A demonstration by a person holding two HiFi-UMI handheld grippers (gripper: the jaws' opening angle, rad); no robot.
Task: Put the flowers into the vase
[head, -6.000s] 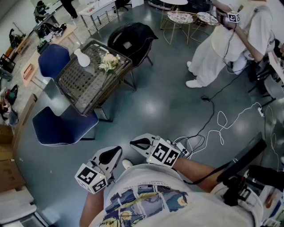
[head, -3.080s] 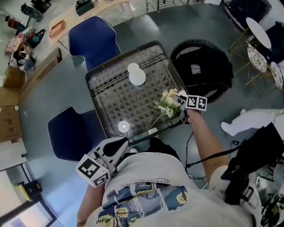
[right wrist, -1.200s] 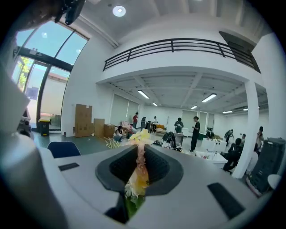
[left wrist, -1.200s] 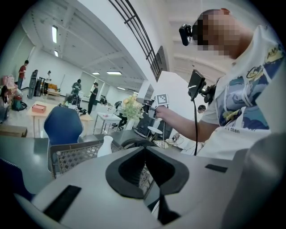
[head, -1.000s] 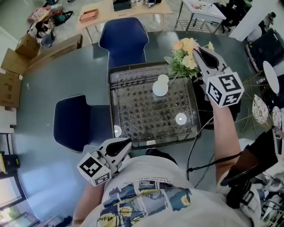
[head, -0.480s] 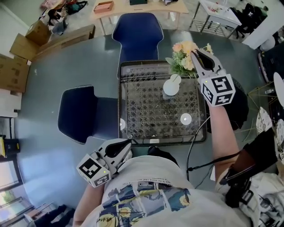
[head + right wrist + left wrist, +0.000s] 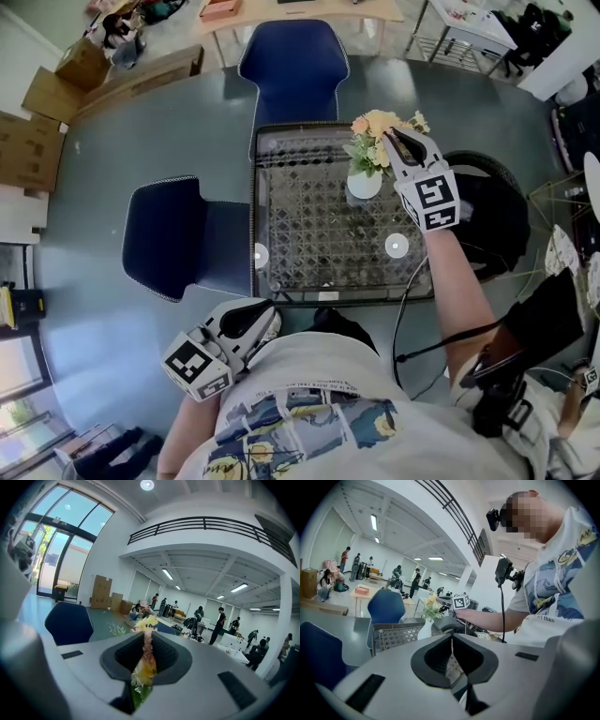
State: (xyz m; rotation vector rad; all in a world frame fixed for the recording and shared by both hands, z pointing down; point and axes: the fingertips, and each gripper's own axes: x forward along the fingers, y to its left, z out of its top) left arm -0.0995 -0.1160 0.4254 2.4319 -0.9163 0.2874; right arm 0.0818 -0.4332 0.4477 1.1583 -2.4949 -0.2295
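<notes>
A white vase [image 7: 364, 183] stands on the far part of the mesh-topped table [image 7: 309, 225]. Directly above its mouth is a bunch of cream and peach flowers [image 7: 373, 137], its stems reaching down to the neck. My right gripper [image 7: 390, 142] is shut on the bunch, and in the right gripper view the flowers [image 7: 144, 654] fill the slit between the jaws. Low at my left side, off the table's near edge, my left gripper [image 7: 266, 317] is shut with nothing in it. The left gripper view shows the vase [image 7: 424, 630] with the flowers [image 7: 431, 608] over it.
Two blue chairs [image 7: 293, 62] [image 7: 167, 236] stand behind and left of the table. A black round seat [image 7: 492, 202] is close on the right. Two small white discs [image 7: 395, 246] [image 7: 260, 254] lie on the tabletop. A cable [image 7: 405, 309] hangs off the near right corner.
My right gripper has come down and toward the vase with the flowers, from high above the table's far right corner to just over the vase's mouth. The left gripper has barely moved.
</notes>
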